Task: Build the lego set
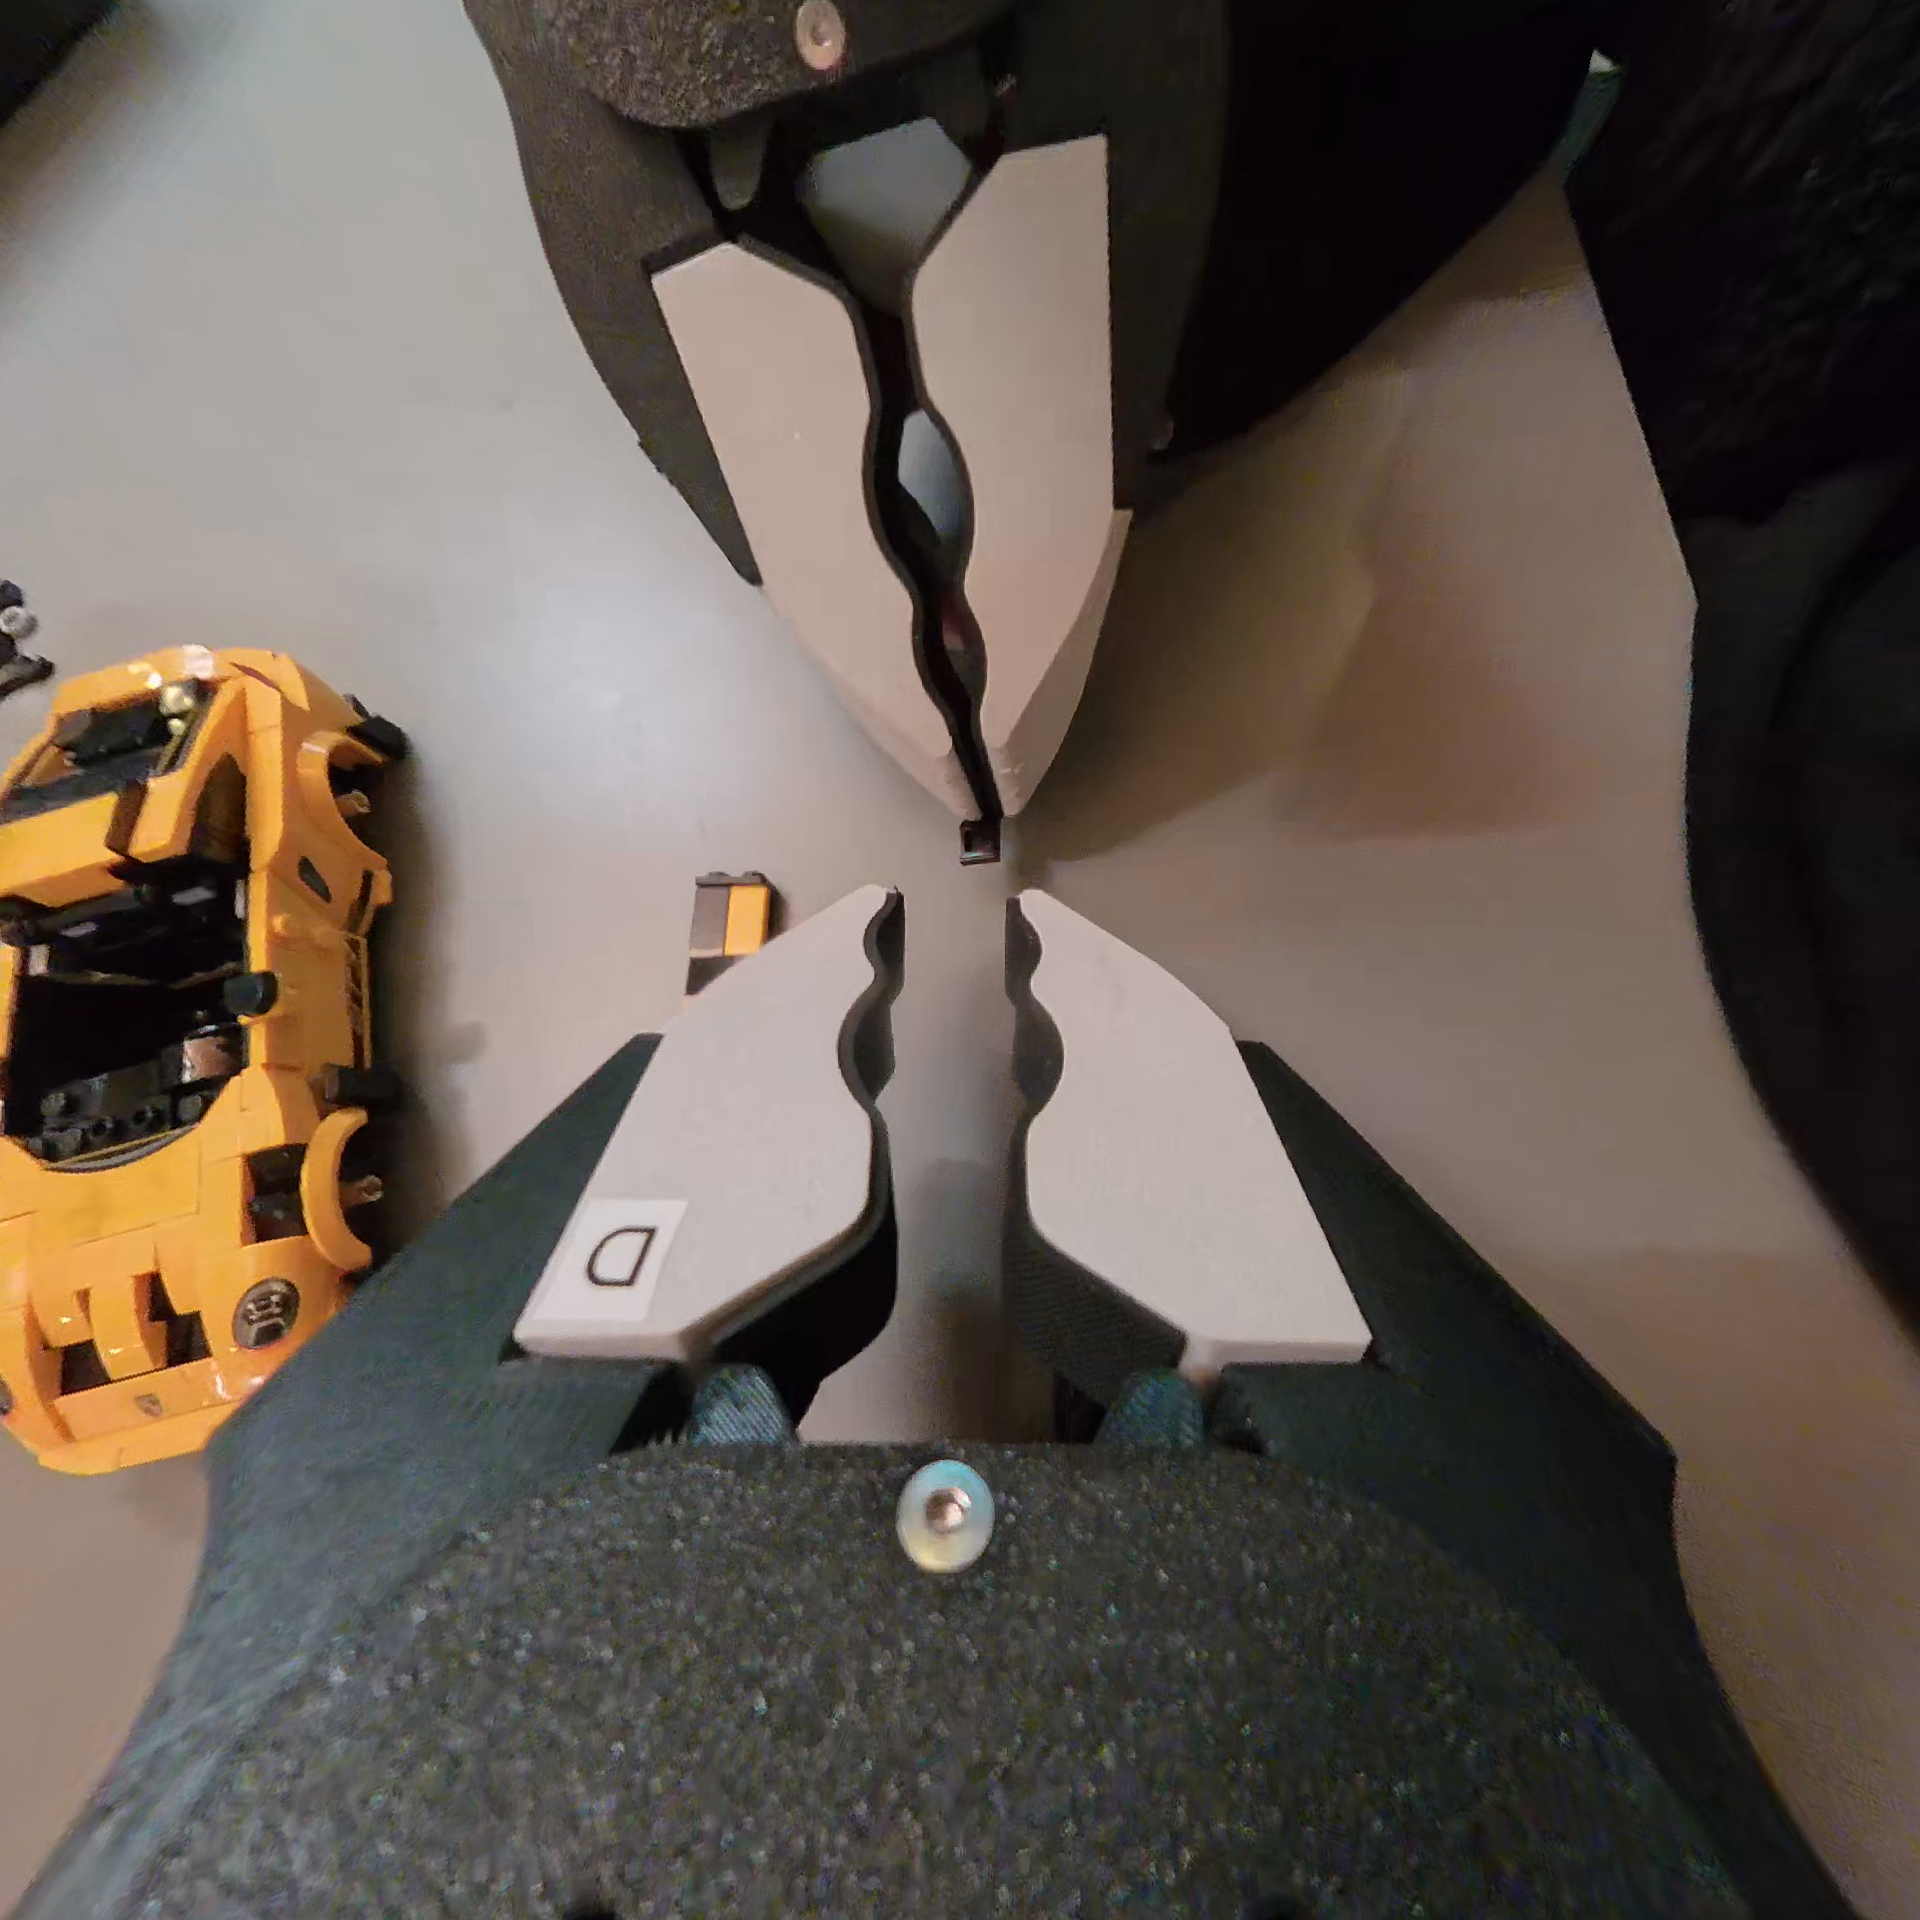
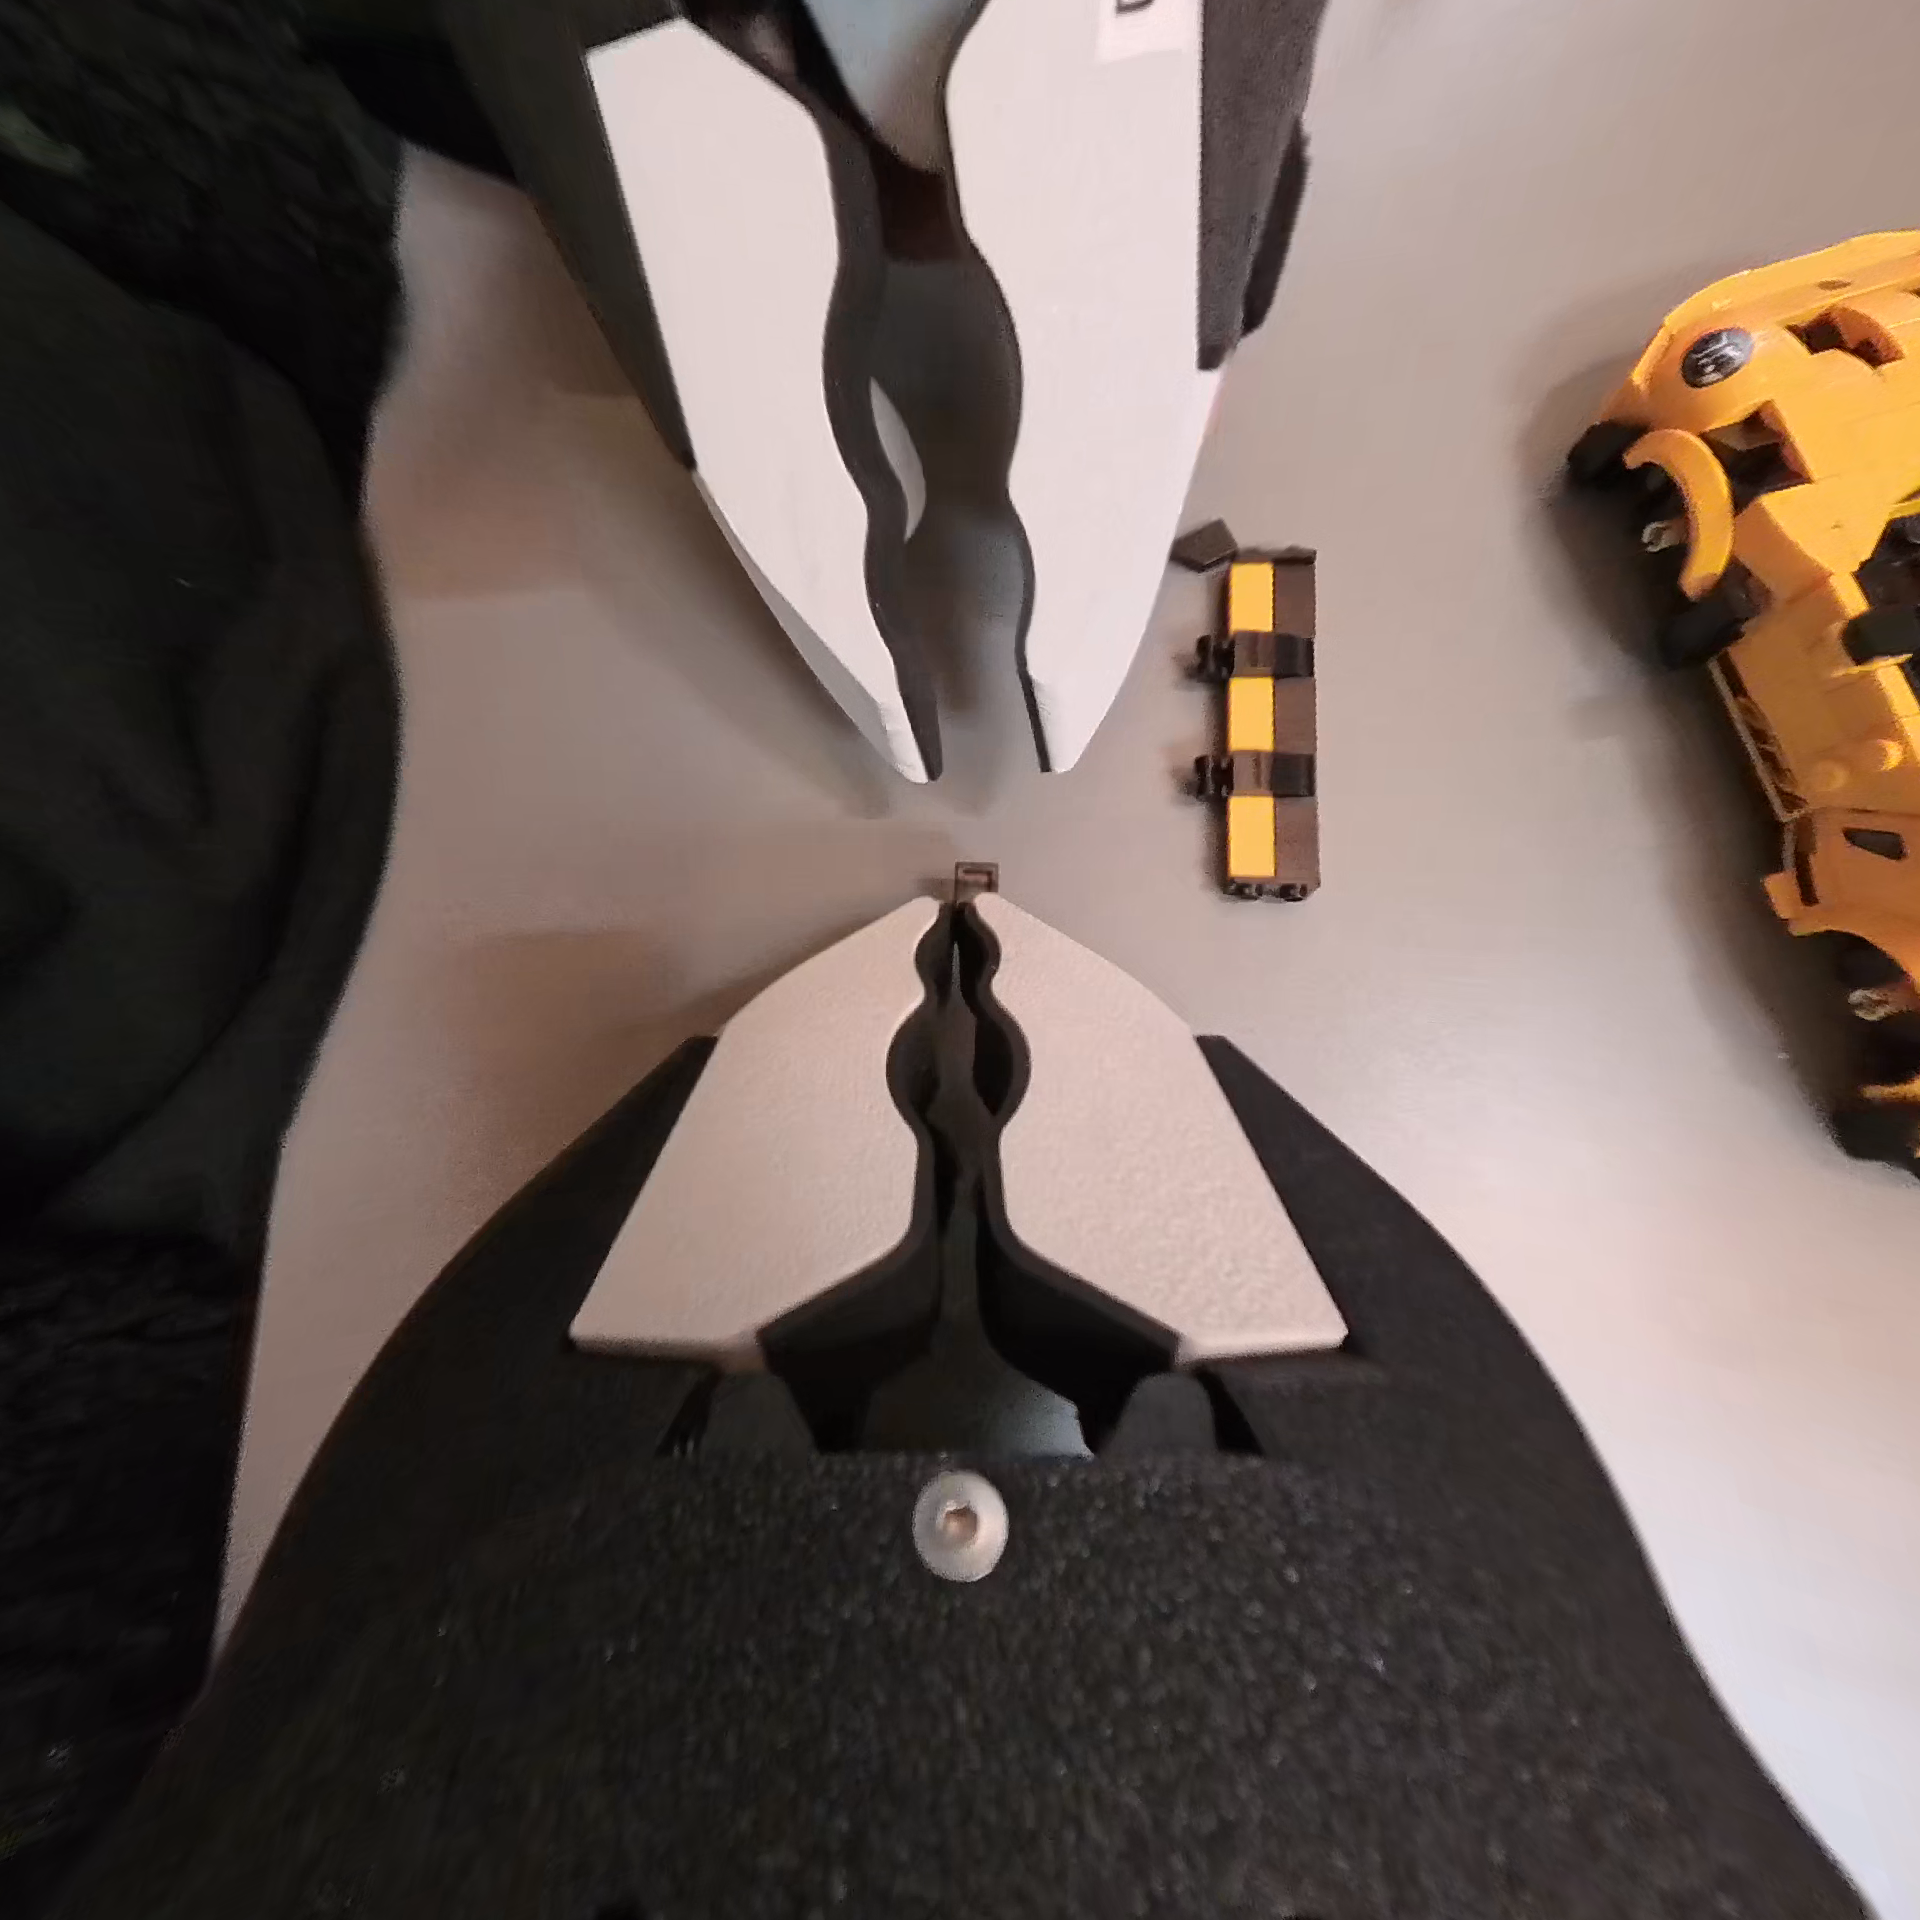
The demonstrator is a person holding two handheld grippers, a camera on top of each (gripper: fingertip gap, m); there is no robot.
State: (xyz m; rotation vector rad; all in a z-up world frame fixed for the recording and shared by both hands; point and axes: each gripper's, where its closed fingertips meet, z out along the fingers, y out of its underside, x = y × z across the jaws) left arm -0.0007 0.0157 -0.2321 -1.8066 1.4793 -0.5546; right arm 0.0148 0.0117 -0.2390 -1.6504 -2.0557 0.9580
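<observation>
The left hand-held gripper is sitting low over the pale surface with its two grey fingers apart, nothing between them. Just beyond its tips, the right hand-held gripper is pointing straight back at it, tip to tip, and its fingers are pressed together on a tiny black piece that is sticking out past their ends toward the left one's gap.

From the right wrist view, that same small black piece is poking forward from the pinched fingertips, held just off the surface; it is too small to tell its long axis.

Just beside the left hand-held gripper's finger, a black-and-yellow striped strip is lying flat on the surface, its long axis running parallel to the two grippers' line, with black clips jutting from its side. A small dark tile is lying near its far end.

Farther out to the side, the yellow lego car is resting on the surface, its top open and dark inside, its length running roughly the same way as the strip.
</observation>
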